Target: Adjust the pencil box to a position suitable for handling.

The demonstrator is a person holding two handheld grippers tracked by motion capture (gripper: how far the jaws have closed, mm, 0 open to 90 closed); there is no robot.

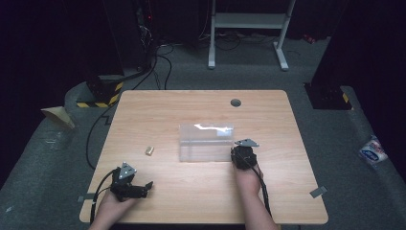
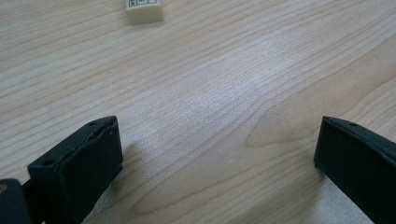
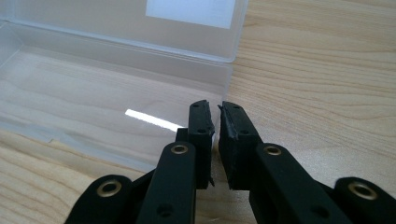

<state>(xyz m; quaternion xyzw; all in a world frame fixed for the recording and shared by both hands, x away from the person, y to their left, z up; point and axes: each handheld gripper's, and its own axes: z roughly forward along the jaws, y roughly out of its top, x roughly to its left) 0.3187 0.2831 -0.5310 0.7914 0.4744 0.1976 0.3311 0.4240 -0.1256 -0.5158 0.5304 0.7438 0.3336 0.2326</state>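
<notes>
Wooden table point(image 1: 191, 191) is holding everything. Left gripper point(image 1: 142, 188) is resting low with its jaws wide apart, gripping nothing; a small cream block point(image 1: 150, 151) is sitting nearby. Right gripper point(image 1: 238, 151) is pinching the clear plastic box point(image 1: 203, 143) by its side wall

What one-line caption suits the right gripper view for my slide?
Right hand-held gripper, jaws nearly closed, at the corner of an open clear plastic box.

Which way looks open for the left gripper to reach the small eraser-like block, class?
Probably yes, straight ahead: the left gripper stands open, and bare table lies between it and the block. The clear box sits off to the side.
</notes>
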